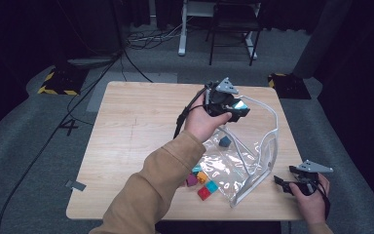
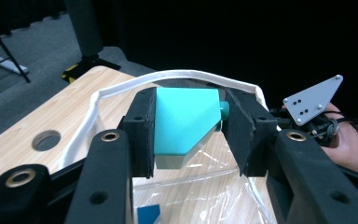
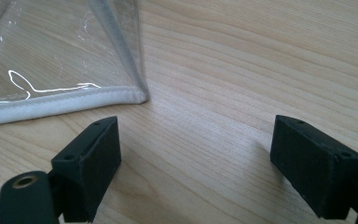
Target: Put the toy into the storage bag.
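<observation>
table [image 1: 126,126]: wood | on it: clear bag [image 1: 253,146], coloured blocks [image 1: 202,183]

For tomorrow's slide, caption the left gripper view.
Left gripper clamps a turquoise block above the clear bag's white rim.

Light wooden table [image 1: 131,126] in the middle, with a round hole [image 2: 46,140] in its top and a little grey bit of tape [image 1: 75,185] stuck at the front left corner. Soft grey floor [image 1: 29,126] all around, with thin black cables [image 1: 136,68] snaking over it behind the table and down the left side. Far at the back, two yellow and black striped feet [image 1: 58,84], a black chair [image 1: 233,29] and a white table leg [image 1: 181,29] beside it, all in front of dark curtains.
</observation>
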The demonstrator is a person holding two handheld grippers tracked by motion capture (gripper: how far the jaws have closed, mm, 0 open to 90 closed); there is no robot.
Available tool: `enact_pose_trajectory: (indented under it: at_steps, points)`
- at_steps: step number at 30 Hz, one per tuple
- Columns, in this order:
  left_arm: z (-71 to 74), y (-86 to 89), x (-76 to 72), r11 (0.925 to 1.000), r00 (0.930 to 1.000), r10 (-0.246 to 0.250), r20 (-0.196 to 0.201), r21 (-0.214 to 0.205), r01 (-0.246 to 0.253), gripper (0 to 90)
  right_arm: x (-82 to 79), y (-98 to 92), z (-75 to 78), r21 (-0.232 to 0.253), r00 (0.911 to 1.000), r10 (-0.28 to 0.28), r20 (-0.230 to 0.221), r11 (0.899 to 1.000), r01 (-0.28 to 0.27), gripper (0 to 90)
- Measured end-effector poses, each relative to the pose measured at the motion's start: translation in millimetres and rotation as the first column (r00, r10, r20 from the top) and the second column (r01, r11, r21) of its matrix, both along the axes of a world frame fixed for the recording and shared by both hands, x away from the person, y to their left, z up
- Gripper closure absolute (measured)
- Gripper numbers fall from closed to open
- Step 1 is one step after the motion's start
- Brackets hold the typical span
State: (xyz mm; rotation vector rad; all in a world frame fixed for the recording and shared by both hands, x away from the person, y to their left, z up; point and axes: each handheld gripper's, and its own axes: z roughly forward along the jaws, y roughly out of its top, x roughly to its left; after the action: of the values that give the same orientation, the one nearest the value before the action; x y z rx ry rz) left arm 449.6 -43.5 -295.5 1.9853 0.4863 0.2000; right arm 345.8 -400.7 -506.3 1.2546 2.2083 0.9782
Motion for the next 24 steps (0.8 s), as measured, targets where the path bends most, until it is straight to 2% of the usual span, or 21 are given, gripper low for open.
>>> enact_pose_trajectory:
  at_steps: [4, 9, 12, 13, 17, 24]
  points:
    - [-5.7, -9.3, 3.1, 1.0, 1.0, -0.004, 0.002, -0.005, 0.004, 56.7, 0.0, 0.0, 0.0, 0.0, 1.0, 0.0, 0.0, 1.0, 0.0, 16.2]
    - [-16.0, -20.0, 7.9, 1.0, 0.9998, 0.002, -0.019, -0.002, -0.002, 56.7, 0.2, 0.0, 0.1, 0.001, 1.0, 0.002, -0.001, 1.0, -0.002, 16.2]
    - [-22.5, -25.1, 9.5, 0.9998, 0.9997, 0.012, -0.021, 0.016, -0.012, 56.7, 0.2, 0.0, 0.0, 0.001, 1.0, 0.003, 0.0, 1.0, -0.003, 16.2]
    - [-26.3, -27.8, 10.8, 0.999, 0.9996, 0.023, -0.018, 0.038, -0.022, 56.7, 0.3, 0.0, 0.1, 0.0, 1.0, 0.004, -0.001, 1.0, -0.004, 16.2]
    - [-33.3, -32.5, 11.5, 0.9982, 0.9992, 0.027, -0.031, 0.055, -0.026, 56.7, 0.4, 0.0, 0.0, 0.001, 1.0, 0.006, -0.001, 1.0, -0.006, 16.2]
    - [-37.6, -35.6, 9.4, 0.9949, 0.9988, 0.044, -0.023, 0.091, -0.042, 56.6, 0.4, 0.0, 0.0, 0.001, 1.0, 0.006, -0.001, 1.0, -0.006, 16.2]
